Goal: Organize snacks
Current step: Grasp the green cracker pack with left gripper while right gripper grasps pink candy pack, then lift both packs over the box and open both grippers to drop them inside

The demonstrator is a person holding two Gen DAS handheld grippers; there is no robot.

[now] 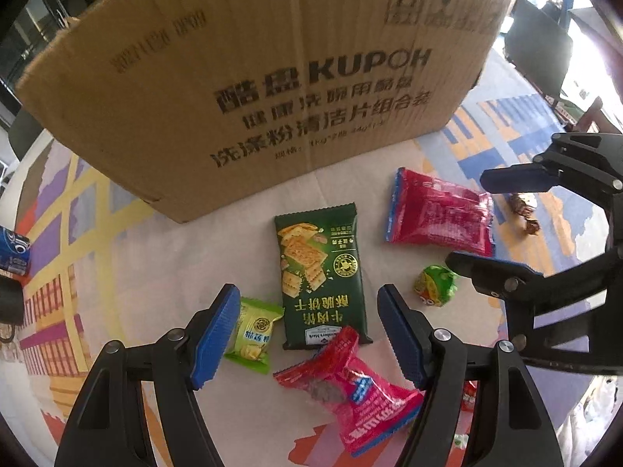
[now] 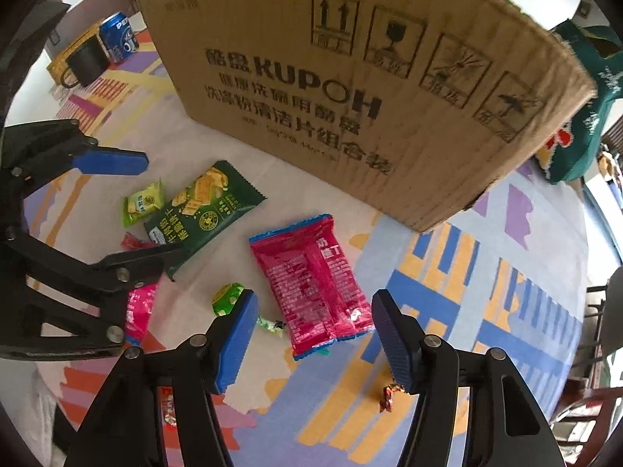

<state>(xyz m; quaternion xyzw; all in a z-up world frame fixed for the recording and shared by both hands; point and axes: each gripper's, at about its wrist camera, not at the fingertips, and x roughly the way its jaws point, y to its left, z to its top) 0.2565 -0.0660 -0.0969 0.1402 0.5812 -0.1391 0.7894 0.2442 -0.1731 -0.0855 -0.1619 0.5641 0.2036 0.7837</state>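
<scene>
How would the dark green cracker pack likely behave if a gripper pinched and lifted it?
The dark green cracker pack lies flat and evenly filled, so probably fairly stiff. Its glossy film may slip. The pictured crackers suggest the contents could crack.

brown box (image 1: 241, 78) | dark green cracker pack (image 1: 321, 272) | pink packet (image 2: 311, 288) | blue-padded fingers (image 1: 216, 334)

Domestic room: patterned tablecloth (image 2: 486, 272), black mug (image 2: 87, 64) and soda can (image 2: 118, 37) far left, chair (image 2: 607, 311) right.
</scene>
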